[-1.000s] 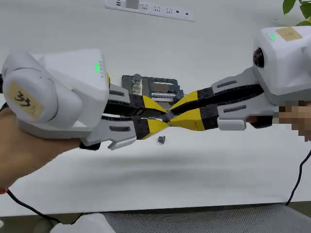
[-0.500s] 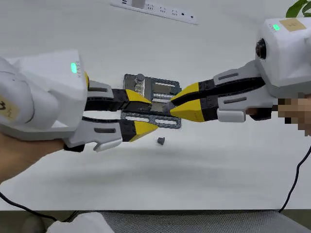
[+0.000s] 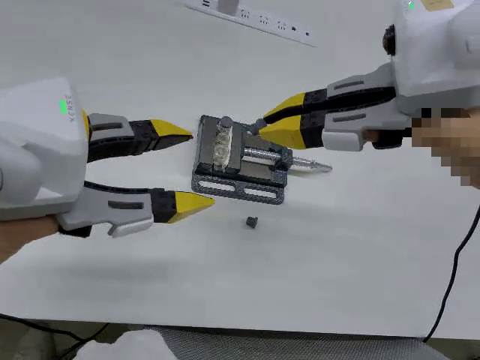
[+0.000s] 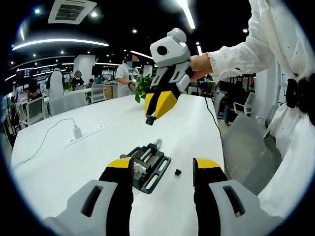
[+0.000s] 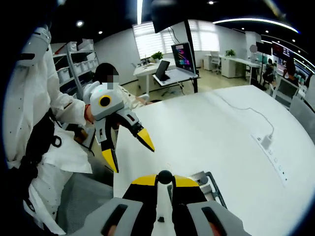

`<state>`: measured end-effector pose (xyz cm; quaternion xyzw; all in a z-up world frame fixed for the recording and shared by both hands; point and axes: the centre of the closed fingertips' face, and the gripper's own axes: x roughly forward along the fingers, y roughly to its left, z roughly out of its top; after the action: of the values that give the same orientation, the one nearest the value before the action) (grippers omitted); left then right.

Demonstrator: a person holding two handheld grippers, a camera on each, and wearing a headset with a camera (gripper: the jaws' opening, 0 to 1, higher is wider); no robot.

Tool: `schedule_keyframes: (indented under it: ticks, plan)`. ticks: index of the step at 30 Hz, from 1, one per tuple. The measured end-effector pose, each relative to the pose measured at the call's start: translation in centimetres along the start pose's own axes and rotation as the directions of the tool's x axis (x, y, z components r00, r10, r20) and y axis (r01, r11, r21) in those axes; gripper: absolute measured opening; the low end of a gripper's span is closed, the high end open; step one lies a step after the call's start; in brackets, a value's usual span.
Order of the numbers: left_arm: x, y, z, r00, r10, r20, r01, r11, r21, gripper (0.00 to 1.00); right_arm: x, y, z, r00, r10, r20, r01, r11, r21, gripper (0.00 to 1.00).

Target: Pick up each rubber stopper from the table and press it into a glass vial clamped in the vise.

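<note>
White surface carries the vise (image 3: pixel 240 187), its glass vial (image 3: pixel 223 142) below and ahead of the right hand-held gripper (image 3: pixel 259 127), which pinches a rubber stopper (image 5: pixel 165 176) at its tips. Left hand-held gripper (image 3: pixel 201 167) gapes wide, empty, a spare stopper (image 3: pixel 251 222) just past its near jaw. Off-centre pressing could tip the rubber stopper or pop it free.

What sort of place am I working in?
Likely an open-plan office or lab: a long white table with a power strip, a monitor beyond, and a ceiling vent.
</note>
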<state>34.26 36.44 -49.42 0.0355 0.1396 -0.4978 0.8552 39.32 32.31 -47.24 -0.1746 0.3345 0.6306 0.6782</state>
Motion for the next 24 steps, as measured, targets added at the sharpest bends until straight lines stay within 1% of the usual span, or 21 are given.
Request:
schedule_keyframes:
  ticks: [4,7,8,11,13,14,17,19,20,21,22,23,24]
  plan:
    - [-0.5,0.4,-0.6,0.9999,0.012,0.011,-0.012,1.000,-0.021,0.53,1.2,-1.2,-0.3,0.9976,-0.019,-0.066,0.018,1.000,-0.013,0.06]
    - [-0.8,0.6,-1.1,0.9998,0.016,0.014,-0.015,1.000,-0.024,0.56,2.1,-2.1,-0.6,0.9934,-0.029,-0.111,0.027,0.999,-0.023,0.06]
    - [-0.8,0.6,-1.4,0.9998,0.016,0.013,-0.015,0.999,-0.033,0.57,2.5,-2.5,-0.8,0.9906,-0.030,-0.133,0.027,0.999,-0.027,0.06]
    - [-1.0,0.9,-1.8,0.9997,0.021,0.012,-0.021,0.999,-0.043,0.63,3.4,-3.4,-1.3,0.9838,-0.037,-0.176,0.030,0.999,-0.039,0.06]
    - [-1.0,0.9,-2.1,0.9998,0.018,0.011,-0.017,0.999,-0.048,0.67,3.8,-3.9,-1.6,0.9764,-0.046,-0.211,0.034,0.998,-0.060,0.06]
    - [-1.0,0.9,-2.2,0.9998,0.017,0.012,-0.016,0.999,-0.046,0.68,4.1,-4.0,-1.7,0.9748,-0.047,-0.218,0.034,0.998,-0.061,0.06]
    - [-0.9,0.8,-2.5,0.9999,0.003,0.010,-0.003,0.999,-0.053,0.74,4.8,-4.6,-2.4,0.9624,-0.059,-0.265,0.039,0.996,-0.080,0.06]
    - [-1.0,0.6,-2.7,0.9999,-0.010,0.007,0.011,0.999,-0.051,0.75,5.5,-4.8,-2.9,0.9563,-0.058,-0.287,0.036,0.996,-0.082,0.06]
    - [-1.0,0.6,-2.7,0.9999,-0.011,0.008,0.012,0.999,-0.051,0.75,5.9,-4.9,-3.2,0.9516,-0.059,-0.302,0.035,0.996,-0.086,0.06]
    - [-1.1,0.6,-2.7,0.9999,-0.012,0.010,0.013,0.998,-0.055,0.77,6.3,-5.2,-3.7,0.9461,-0.063,-0.318,0.034,0.995,-0.096,0.06]
    - [-1.1,0.6,-2.8,0.9999,-0.011,0.011,0.012,0.998,-0.057,0.79,6.5,-5.5,-4.0,0.9382,-0.071,-0.339,0.034,0.993,-0.115,0.06]
    - [-1.1,0.7,-3.0,0.9999,-0.008,0.010,0.008,0.998,-0.057,0.81,6.8,-5.7,-4.5,0.9279,-0.087,-0.362,0.040,0.990,-0.137,0.06]
    - [-1.2,0.8,-3.1,0.9999,-0.004,0.010,0.005,0.998,-0.058,0.82,7.0,-5.7,-4.7,0.9243,-0.086,-0.372,0.036,0.990,-0.138,0.06]
